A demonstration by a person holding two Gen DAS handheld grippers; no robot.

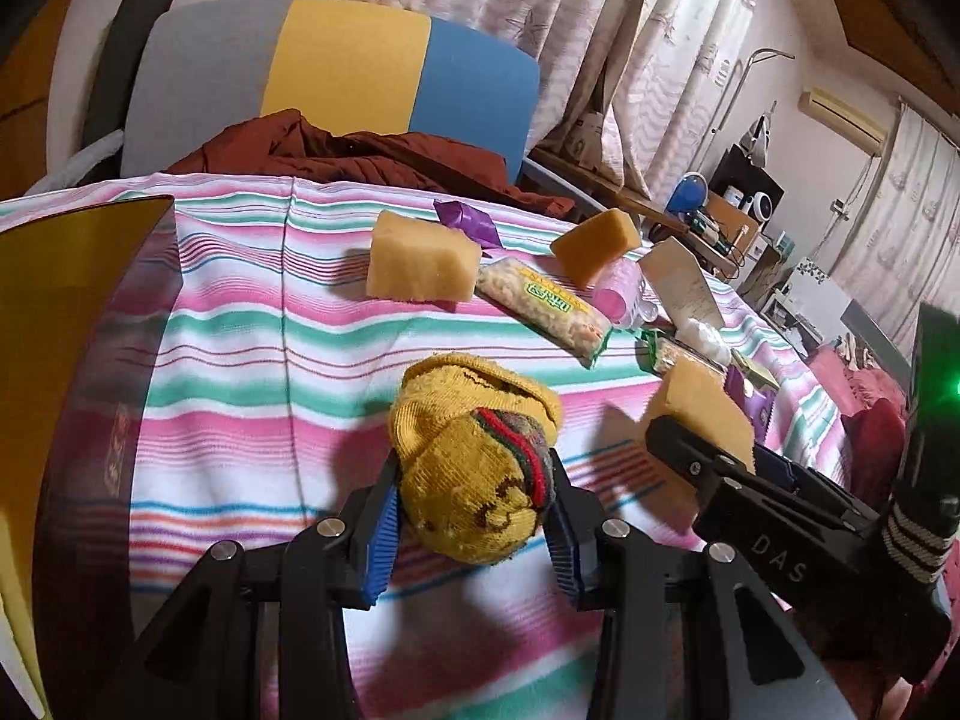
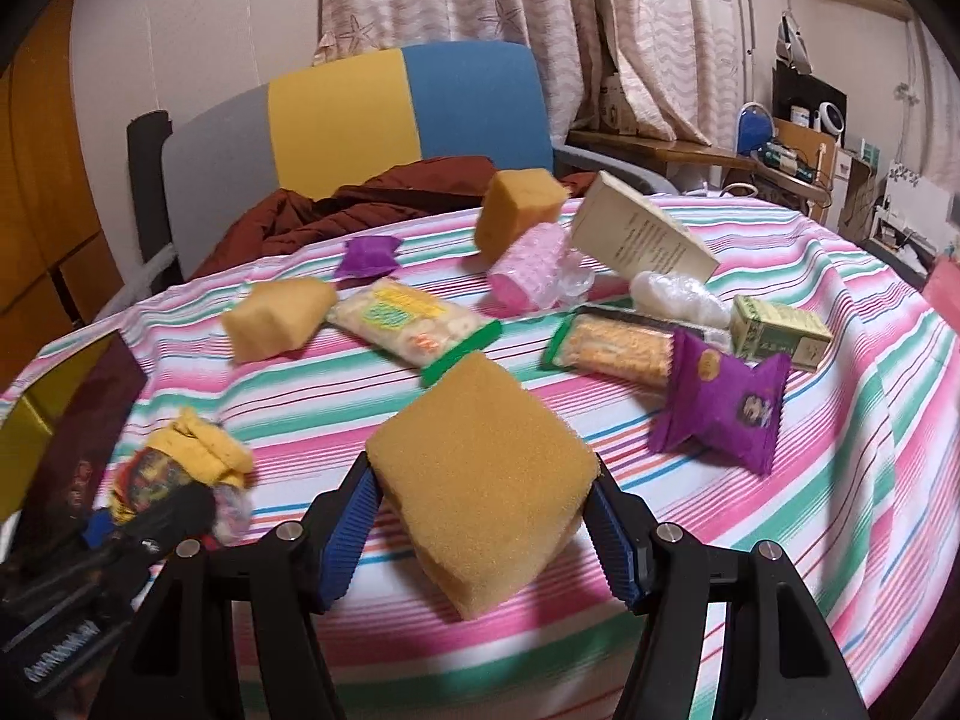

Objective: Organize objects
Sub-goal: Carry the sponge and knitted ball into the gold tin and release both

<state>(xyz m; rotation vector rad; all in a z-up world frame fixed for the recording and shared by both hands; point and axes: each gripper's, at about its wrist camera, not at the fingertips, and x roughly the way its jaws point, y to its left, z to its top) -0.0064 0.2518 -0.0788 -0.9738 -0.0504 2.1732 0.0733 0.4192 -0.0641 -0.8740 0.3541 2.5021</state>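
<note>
Rolled mustard-yellow knitted sock bundle [image 1: 474, 474], soft and ribbed, pinched between ribbed blue pads of left gripper [image 1: 474, 534]. Porous orange foam sponge block [image 2: 486, 480] clamped at mid width in right gripper [image 2: 480, 534], right of sock bundle, both above striped cotton tablecloth [image 2: 780, 510]. Likely hazards: springy foam squirming free; sock unrolling; glossy purple snack packet [image 2: 720, 402] beyond sponge brushed.

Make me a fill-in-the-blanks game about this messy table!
1. The left claw grips a rolled yellow ____.
2. The right claw holds an orange ____.
3. The snack bag beside the green box is ____ in colour.
4. The tablecloth has a pattern of ____.

Missing words: sock; sponge; purple; stripes
</note>
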